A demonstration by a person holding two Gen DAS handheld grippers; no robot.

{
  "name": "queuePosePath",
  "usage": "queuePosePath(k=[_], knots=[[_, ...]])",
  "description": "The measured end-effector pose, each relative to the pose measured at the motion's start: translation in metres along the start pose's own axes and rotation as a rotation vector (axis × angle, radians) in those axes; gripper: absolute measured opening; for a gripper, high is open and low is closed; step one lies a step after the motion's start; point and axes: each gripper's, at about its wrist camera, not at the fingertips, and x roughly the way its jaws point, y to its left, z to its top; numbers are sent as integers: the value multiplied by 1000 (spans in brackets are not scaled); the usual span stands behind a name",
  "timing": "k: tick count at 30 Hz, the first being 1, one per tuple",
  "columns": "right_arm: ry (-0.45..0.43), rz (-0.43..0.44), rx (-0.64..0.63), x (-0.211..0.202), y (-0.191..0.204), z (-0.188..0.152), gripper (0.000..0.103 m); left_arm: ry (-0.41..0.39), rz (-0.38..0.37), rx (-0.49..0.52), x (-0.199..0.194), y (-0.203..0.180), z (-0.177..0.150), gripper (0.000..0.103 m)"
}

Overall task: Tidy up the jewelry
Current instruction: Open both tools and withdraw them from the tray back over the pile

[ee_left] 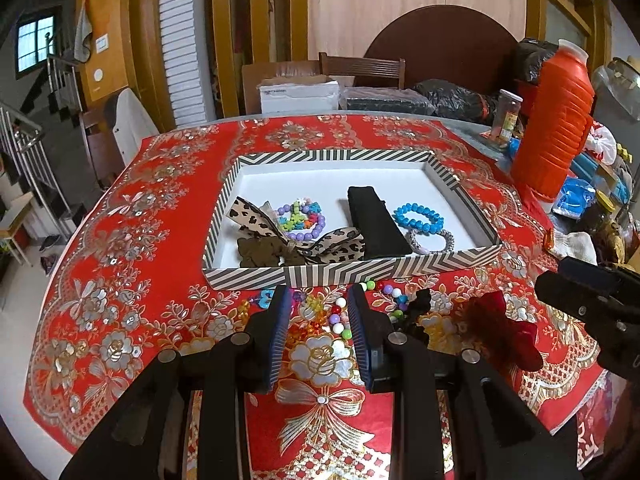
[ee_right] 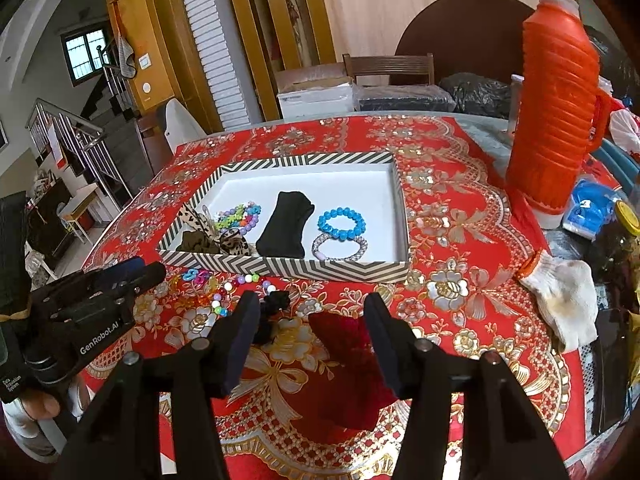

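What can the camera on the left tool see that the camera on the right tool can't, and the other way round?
Only the left view shows the clear jar with a red lid beside the orange jug.

Only the right view shows the person's hand holding the left tool.

Both show the striped tray with the blue bead bracelet and black pouch inside, the loose coloured beads before it, the dark red bow, and the orange jug.

white "genrobot.ai" lettering along the side of the black plastic left gripper, just left of the striped cardboard tray. smaller white print lower on the same body, seemingly "data collection system". nothing else readable.
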Motion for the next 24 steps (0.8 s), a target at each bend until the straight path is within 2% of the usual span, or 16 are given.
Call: queuePosePath(k=[15,20,24], knots=[[0,-7,15,-5,-6,-2,59,-11,19,-4,-2,9,0,28],[4,-9,19,-5,-10,-1,59,29,-21,-72,3,34,0,28],[23,16,23,-1,-12,-2,59,96,-70,-162,14,61,-5,28]])
